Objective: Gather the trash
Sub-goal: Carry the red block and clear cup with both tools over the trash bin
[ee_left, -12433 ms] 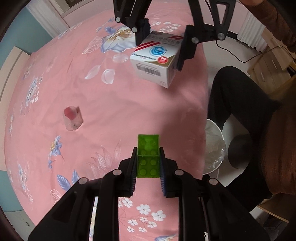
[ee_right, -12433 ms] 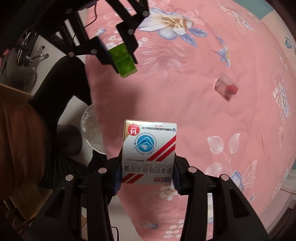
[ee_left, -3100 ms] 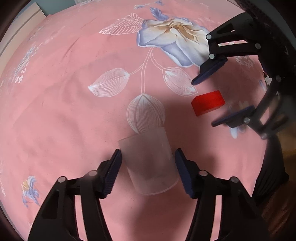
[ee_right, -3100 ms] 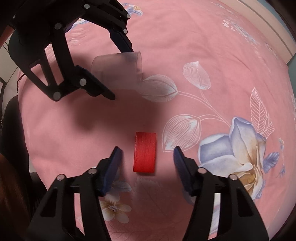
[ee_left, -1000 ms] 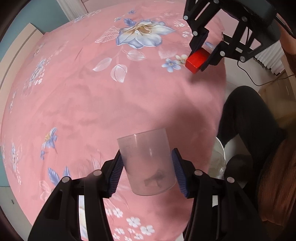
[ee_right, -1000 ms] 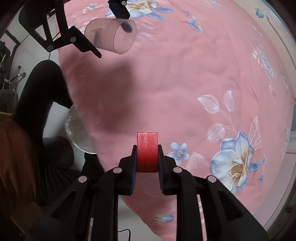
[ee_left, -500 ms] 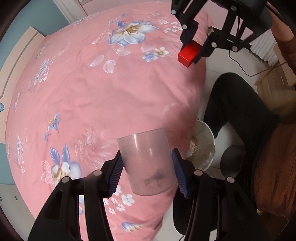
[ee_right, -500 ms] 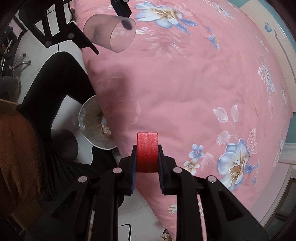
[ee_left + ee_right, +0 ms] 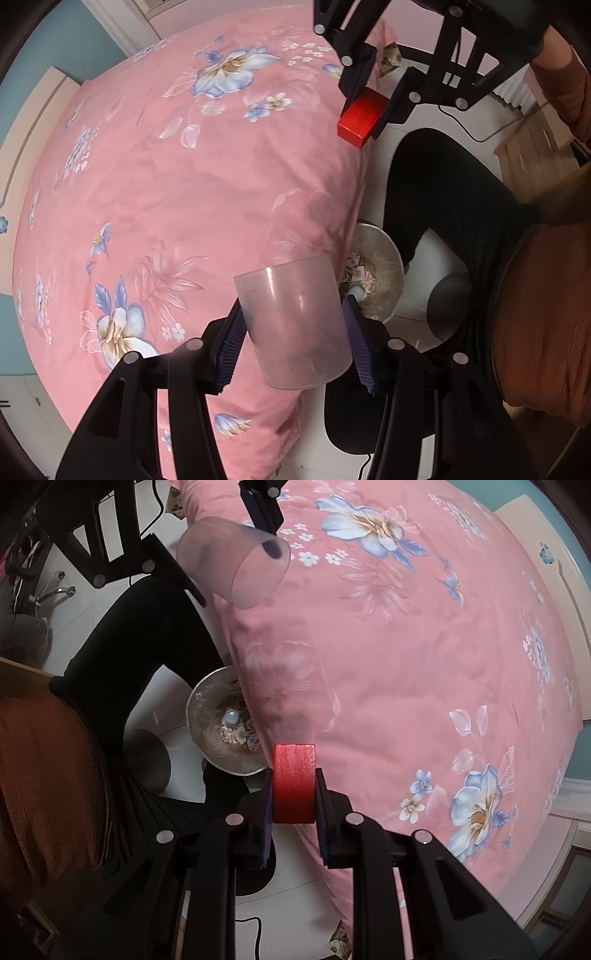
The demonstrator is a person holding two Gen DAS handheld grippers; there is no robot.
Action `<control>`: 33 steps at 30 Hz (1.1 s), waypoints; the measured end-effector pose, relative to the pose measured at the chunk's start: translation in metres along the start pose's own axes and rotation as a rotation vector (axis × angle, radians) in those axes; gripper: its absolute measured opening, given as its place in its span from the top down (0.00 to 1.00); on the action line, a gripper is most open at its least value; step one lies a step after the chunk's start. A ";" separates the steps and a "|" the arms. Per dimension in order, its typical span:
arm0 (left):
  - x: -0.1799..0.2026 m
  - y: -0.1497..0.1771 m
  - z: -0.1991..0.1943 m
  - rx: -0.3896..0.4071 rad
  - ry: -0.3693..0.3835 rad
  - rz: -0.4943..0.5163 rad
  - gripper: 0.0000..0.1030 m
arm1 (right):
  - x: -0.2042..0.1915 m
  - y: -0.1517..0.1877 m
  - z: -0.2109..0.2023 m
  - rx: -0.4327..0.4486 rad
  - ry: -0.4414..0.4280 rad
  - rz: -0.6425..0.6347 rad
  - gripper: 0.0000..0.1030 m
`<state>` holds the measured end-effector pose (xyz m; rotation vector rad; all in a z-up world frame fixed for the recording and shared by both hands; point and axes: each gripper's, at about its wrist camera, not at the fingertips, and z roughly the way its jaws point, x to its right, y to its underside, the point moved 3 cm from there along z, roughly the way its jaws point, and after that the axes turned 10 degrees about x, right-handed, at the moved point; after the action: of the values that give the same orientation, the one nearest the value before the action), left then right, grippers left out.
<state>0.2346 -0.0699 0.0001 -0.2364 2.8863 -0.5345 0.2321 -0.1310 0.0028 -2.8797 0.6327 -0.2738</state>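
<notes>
My left gripper (image 9: 295, 332) is shut on a clear plastic cup (image 9: 295, 321) and holds it in the air over the bed's edge, just left of the trash bin (image 9: 391, 284). It also shows in the right wrist view (image 9: 236, 568). My right gripper (image 9: 294, 794) is shut on a red block (image 9: 294, 782), held above the bed's edge beside the bin (image 9: 207, 716). The red block also shows in the left wrist view (image 9: 360, 118). The bin holds a bottle and several wrappers.
A pink floral bedspread (image 9: 166, 177) covers the bed to the left. The person's black-clad leg (image 9: 443, 195) and orange sleeve (image 9: 543, 314) stand right of the bin. A grey round stool base (image 9: 147, 760) sits on the white floor. A cable (image 9: 461, 122) runs across the floor.
Both grippers have moved from over the bed toward its edge, carrying the cup and the red block. The trash bin has come closer into both views.
</notes>
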 end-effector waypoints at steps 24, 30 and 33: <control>0.068 0.016 0.020 -0.016 0.072 0.063 0.47 | -0.067 0.009 0.021 -0.016 -0.019 -0.057 0.80; 0.073 0.019 0.035 -0.018 0.099 0.066 0.47 | -0.072 0.016 0.040 -0.025 -0.044 -0.048 0.80; 0.076 0.022 0.043 -0.024 0.110 0.065 0.47 | -0.074 0.019 0.051 -0.028 -0.062 -0.038 0.80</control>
<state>0.1681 -0.0785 -0.0598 -0.1193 2.9968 -0.5167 0.1698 -0.1098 -0.0610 -2.9167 0.5753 -0.1818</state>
